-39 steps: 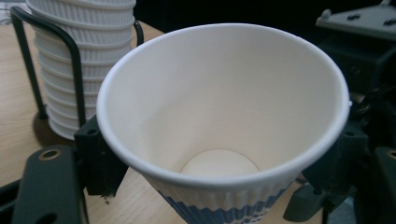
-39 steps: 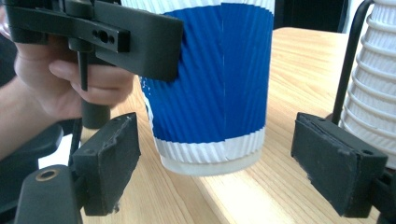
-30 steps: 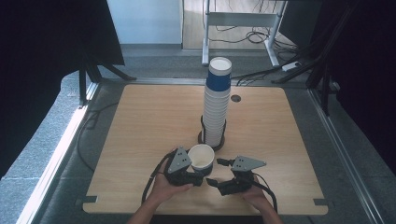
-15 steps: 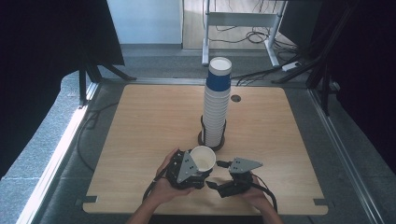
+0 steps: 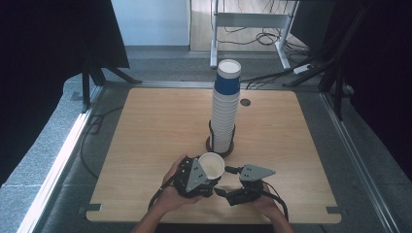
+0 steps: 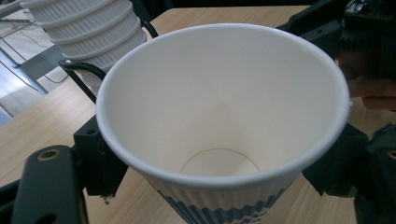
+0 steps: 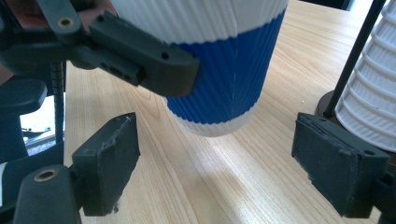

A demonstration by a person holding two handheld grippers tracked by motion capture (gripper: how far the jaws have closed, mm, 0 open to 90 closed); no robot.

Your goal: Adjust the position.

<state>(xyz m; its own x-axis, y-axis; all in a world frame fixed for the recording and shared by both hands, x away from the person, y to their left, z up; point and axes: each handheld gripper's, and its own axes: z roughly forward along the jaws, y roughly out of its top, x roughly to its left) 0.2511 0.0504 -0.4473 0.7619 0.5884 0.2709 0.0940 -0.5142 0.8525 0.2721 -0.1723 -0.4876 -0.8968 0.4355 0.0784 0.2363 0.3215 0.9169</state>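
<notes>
**Ribbed paper, lightly pinched**

Paper is what I'm holding: a ribbed cup [image 5: 211, 166], white with a blue band, mouth up and tipped a little toward me. My left hand-held gripper [image 5: 200, 175] pinches it across the wall, one jaw on each side just under the rim, and the cup hangs clear of the tabletop [image 5: 145, 141], at about 6 o'clock from the stack [image 5: 225, 109] in its wire stand.

My right hand-held gripper [image 5: 228, 180] sits at 3 o'clock from the cup, jaws spread wide and empty, aimed at the cup's lower half; in the right gripper view the base [image 7: 219, 126] floats between them without touching either.

I judge the cup very light and easily crushed: the thin wall will dent if squeezed hard, and it is stiffest at the rolled rim and at the bottom seam. The ribbing should give the pads good bite, so slipping worries me less than buckling. If the right gripper takes over, I'd close it gently low on the blue band, near the base.
</notes>
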